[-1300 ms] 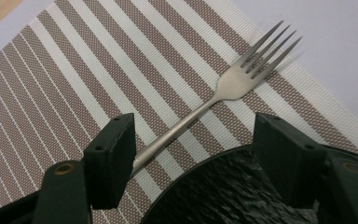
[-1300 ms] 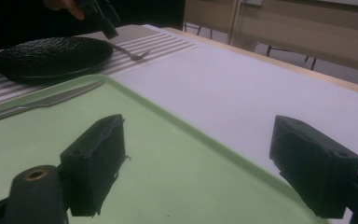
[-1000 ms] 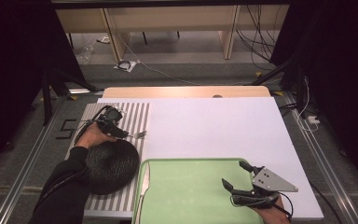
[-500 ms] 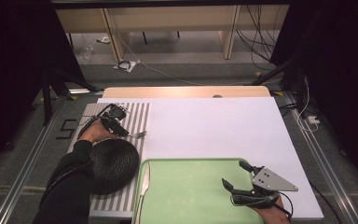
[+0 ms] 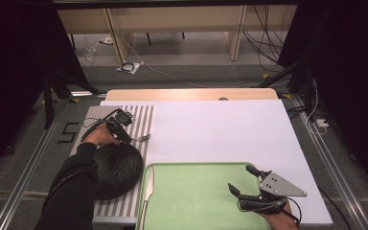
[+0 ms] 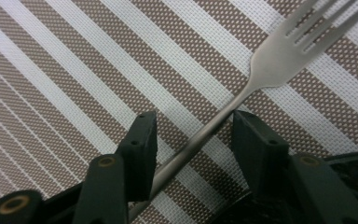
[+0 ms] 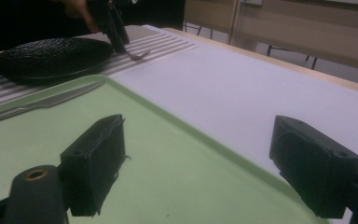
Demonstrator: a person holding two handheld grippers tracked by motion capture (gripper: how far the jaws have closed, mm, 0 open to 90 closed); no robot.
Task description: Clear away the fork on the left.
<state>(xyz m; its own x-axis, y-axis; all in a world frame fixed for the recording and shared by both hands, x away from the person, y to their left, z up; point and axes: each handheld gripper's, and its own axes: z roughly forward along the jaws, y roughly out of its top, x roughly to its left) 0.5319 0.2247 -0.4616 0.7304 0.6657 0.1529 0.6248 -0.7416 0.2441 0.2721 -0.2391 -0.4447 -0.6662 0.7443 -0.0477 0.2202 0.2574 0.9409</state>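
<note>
Left gripper (image 6: 193, 135) jaws had just been closing around the fork (image 6: 242, 93) handle; small gaps showed either side, so no grip yet. Fork lay flat on the striped placemat (image 5: 143, 120), tines toward 1 o'clock in the left gripper view, just off the black plate (image 5: 117, 167). Grasp looked imminent. Right gripper (image 5: 244, 184) hovered wide open and empty over the green tray (image 5: 191, 196).

Lab-type recording space. Black curtains (image 5: 9, 72) flank both sides; loose cables (image 5: 268, 43) trail over grey carpet (image 5: 196, 74). A table (image 5: 220, 129) with a white top stands between metal floor rails (image 5: 24, 167). Plain wooden benches (image 5: 172, 21) behind.
</note>
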